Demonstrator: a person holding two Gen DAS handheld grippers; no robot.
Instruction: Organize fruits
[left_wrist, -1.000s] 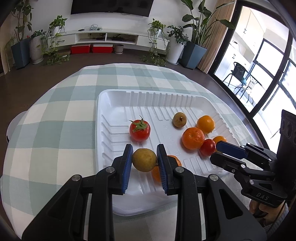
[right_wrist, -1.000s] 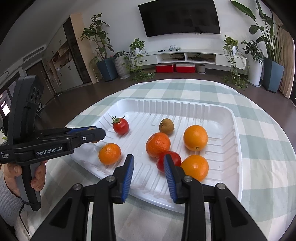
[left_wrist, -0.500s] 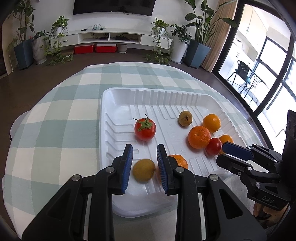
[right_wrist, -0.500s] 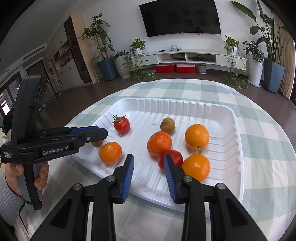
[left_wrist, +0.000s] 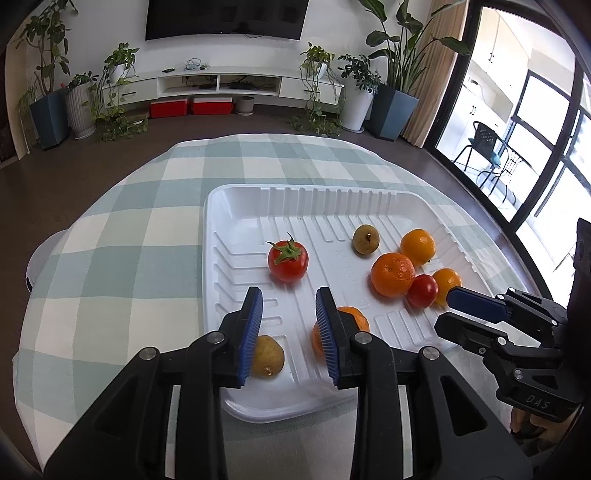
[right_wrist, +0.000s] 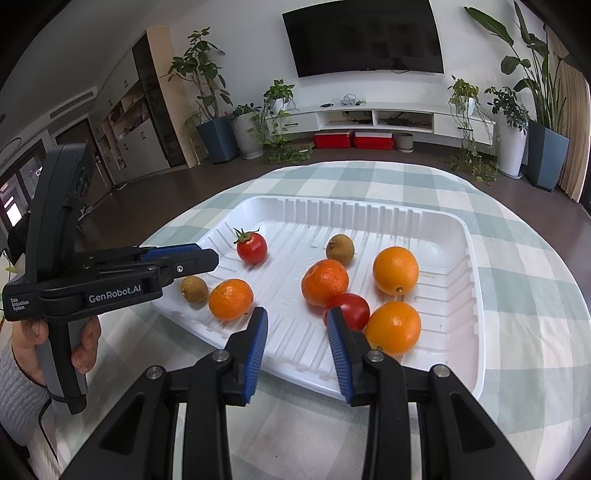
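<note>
1. White tray (left_wrist: 229, 206) sat on a green-and-white checked tablecloth (left_wrist: 122, 251).
2. Left gripper (left_wrist: 288, 325) hovered over the tray's near left corner, jaws just eased apart and empty; the brown fruit (left_wrist: 267, 356) lay free on the tray floor below its left pad, clear in the right wrist view (right_wrist: 194, 290).
3. Mandarin (right_wrist: 231, 299) rested just beside that brown fruit.
4. Stemmed tomato (left_wrist: 288, 260) stood alone mid-tray.
5. A second brown fruit (right_wrist: 340, 249), three orange citrus and a small red tomato (right_wrist: 351, 310) clustered toward the right.
6. Right gripper (right_wrist: 297, 332) held at the tray's near edge at its narrowest gap, pinching nothing.
</note>
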